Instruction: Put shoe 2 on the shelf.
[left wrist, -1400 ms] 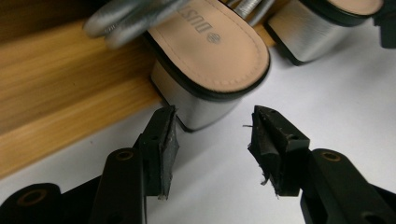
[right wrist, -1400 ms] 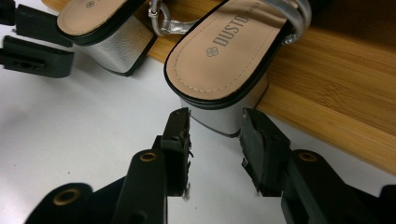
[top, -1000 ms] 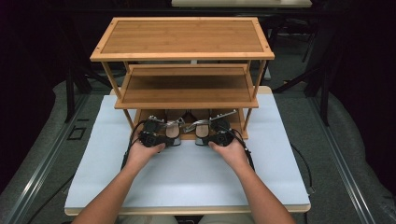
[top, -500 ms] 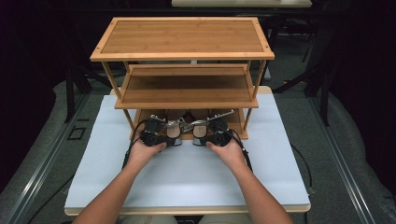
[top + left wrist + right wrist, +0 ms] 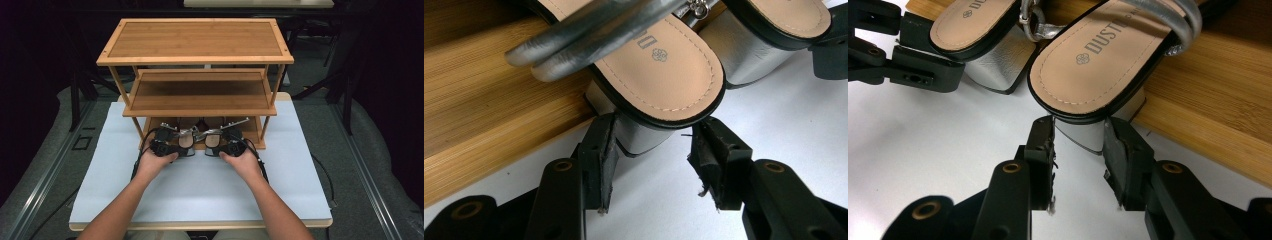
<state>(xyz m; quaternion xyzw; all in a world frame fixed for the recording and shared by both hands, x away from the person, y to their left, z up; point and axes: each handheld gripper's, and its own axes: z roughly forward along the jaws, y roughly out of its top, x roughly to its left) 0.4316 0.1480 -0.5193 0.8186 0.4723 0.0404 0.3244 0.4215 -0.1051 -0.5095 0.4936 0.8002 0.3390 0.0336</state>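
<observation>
Wooden rack [image 5: 200,95] with three shelves stands at the far edge of the white bench [image 5: 200,195]. Two sandals sit on the bottom shelf [image 5: 479,110], heels hanging over its front edge above the bench.

Left gripper [image 5: 165,147] [image 5: 654,165] is at the left sandal [image 5: 659,75]: jaws spread on either side of its silver block heel [image 5: 644,137]. Left jaw touches or nearly touches the heel, right jaw stands clear. Not clamped.

Right gripper [image 5: 227,147] [image 5: 1078,160] is at the right sandal [image 5: 1098,65]: jaws straddle its silver heel [image 5: 1088,135], both just beside it. Small gap shows on the left side; contact on the right cannot be told. Looks loose.

Sandals lie side by side, heels close, tan insoles, black rims, silver straps. Both hands [image 5: 155,162] grip the tools from the near side.
</observation>
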